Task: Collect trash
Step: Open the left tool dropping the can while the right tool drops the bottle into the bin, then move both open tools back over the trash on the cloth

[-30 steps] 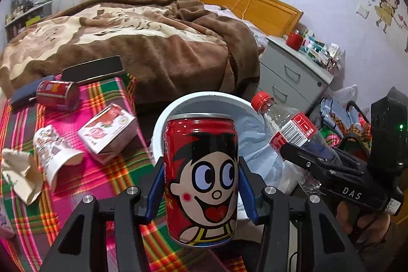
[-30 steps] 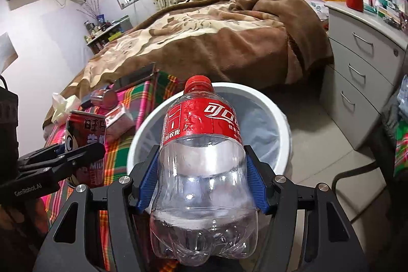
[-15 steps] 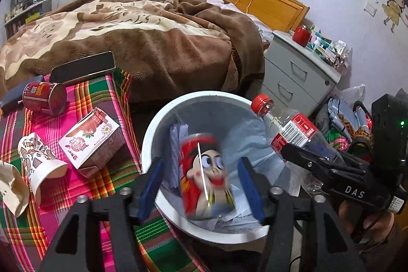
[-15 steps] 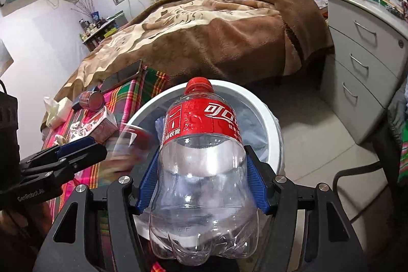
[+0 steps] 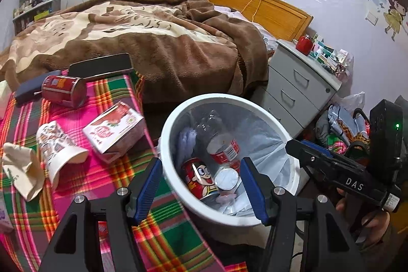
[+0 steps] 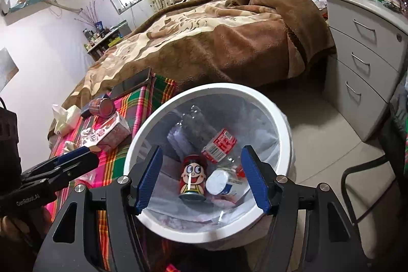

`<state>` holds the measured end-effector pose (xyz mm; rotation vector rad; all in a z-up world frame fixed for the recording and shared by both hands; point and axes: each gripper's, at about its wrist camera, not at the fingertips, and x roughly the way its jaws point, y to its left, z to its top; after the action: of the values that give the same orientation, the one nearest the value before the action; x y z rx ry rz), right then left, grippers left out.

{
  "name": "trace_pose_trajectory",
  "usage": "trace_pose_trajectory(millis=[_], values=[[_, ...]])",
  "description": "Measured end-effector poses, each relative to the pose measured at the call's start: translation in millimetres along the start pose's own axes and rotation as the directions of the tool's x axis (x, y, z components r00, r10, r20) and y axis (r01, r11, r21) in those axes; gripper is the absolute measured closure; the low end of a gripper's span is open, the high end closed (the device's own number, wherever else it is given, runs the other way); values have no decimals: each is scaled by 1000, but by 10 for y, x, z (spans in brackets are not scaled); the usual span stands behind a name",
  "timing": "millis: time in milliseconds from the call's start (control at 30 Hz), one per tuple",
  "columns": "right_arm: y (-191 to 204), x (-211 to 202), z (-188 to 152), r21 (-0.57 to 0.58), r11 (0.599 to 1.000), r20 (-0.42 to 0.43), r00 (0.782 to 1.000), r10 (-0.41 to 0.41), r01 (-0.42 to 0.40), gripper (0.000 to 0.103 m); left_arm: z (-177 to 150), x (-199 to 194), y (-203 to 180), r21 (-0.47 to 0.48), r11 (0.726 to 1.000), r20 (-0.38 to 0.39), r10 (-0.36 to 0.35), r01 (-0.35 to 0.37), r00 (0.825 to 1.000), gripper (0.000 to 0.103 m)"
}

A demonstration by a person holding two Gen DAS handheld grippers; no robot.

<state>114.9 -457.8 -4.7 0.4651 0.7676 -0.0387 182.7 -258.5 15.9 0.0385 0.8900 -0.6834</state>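
A white trash bin with a clear liner sits on the floor beside the plaid cloth. Inside lie a red cartoon can, a clear red-labelled bottle and a white-topped can. My left gripper is open and empty above the bin. My right gripper is open and empty above it too. On the cloth lie a red can, a pink carton, a paper cup and crumpled paper.
The plaid cloth covers a surface left of the bin. A bed with a brown blanket lies behind. A grey drawer unit stands at the right. A black phone lies on the cloth's far edge.
Both grippers opened. The red cartoon can dropped from my left gripper into the bin, then the bottle dropped from my right gripper. Both now lie in the bin.
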Motion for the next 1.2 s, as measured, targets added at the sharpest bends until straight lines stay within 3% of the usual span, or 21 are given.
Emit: trace_pose_trajectory(millis=[467, 800, 1200], values=[[421, -98, -84, -83, 997, 50, 999, 14, -10, 38, -253, -487, 350, -48, 997, 63, 71, -68, 995, 40], [758, 25, -183, -129, 991, 30, 998, 53, -49, 38, -408, -799, 741, -116, 986, 99, 131, -119, 986, 40], [1277, 310, -371, -222, 969, -53, 994, 98, -108, 38, -648, -1192, 1483, -249, 944, 121, 252, -216, 960, 40]])
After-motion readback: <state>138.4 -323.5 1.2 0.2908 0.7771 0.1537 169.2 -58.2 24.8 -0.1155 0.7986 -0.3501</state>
